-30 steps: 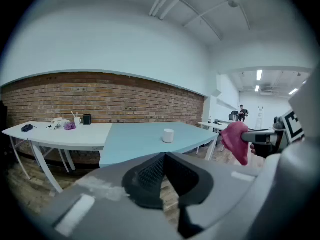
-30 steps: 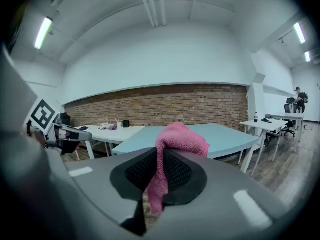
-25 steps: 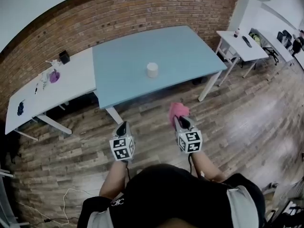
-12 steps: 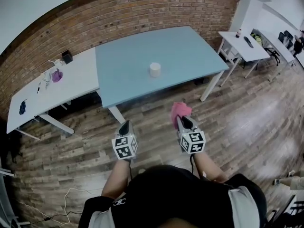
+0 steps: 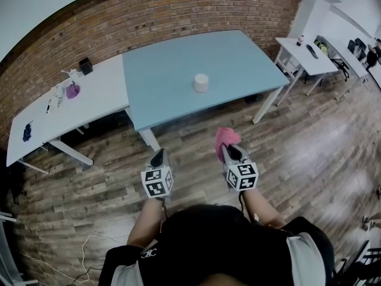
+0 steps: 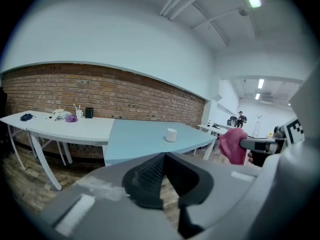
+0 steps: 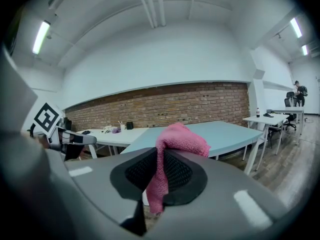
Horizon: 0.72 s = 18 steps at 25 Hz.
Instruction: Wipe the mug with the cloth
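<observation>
Had the pink cloth (image 7: 182,139) clamped in the right gripper (image 7: 161,156), a soft fold above the jaws. Had the left gripper (image 6: 162,156) closed on nothing. Saw the white mug (image 5: 201,83) upright on the blue table (image 5: 166,94), well apart from both. Judged the mug light but hard, smooth and breakable; best taken at the rim or wall. Judged the cloth limp, easy to press around it.

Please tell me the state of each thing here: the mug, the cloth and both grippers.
mug: upright on the blue table, nothing touching it.
pink cloth: pinched between jaws, bunched above them, one end hanging below.
right gripper: shut on the pink cloth, over the floor, short of the table.
left gripper: shut, nothing between its jaws.
</observation>
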Tool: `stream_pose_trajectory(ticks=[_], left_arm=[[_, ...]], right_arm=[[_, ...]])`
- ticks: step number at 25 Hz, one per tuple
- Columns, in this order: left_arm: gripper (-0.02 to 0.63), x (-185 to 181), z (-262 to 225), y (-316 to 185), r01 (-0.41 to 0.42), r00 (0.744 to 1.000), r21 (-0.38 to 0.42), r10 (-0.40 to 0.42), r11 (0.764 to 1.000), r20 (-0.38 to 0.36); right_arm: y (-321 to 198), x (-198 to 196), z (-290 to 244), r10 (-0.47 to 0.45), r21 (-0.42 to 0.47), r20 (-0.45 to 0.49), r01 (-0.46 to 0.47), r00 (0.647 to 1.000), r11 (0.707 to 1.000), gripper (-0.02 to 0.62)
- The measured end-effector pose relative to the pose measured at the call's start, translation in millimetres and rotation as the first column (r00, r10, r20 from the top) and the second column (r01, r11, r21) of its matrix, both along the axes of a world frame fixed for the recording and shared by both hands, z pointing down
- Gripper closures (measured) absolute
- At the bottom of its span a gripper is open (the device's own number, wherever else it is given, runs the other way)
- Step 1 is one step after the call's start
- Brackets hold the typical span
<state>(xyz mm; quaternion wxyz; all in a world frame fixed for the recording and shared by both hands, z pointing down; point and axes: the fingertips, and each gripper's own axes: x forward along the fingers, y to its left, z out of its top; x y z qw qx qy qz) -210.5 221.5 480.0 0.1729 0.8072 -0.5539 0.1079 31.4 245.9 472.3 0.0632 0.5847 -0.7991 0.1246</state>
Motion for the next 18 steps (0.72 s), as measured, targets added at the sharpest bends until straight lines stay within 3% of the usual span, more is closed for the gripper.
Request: stream_pose_trajectory(ticks=[11,18], left_arm=[[0.6,-43.7,5.4,-16.5,-0.052,0.999,0.023,0.052,0.998,-0.014],[0.6,-38.4,9.7,-39.8,-0.098,0.995,0.021,0.098,0.995,-0.011]], right_arm=[[-6.4,-39.0,-6.2,0.073,0.009,-0.017,-0.073,0.997,0.997,0.552],[-16.1,-20.7,-5.6,0.128,0.022,-0.013,-0.127,0.992,0.992,0.552]])
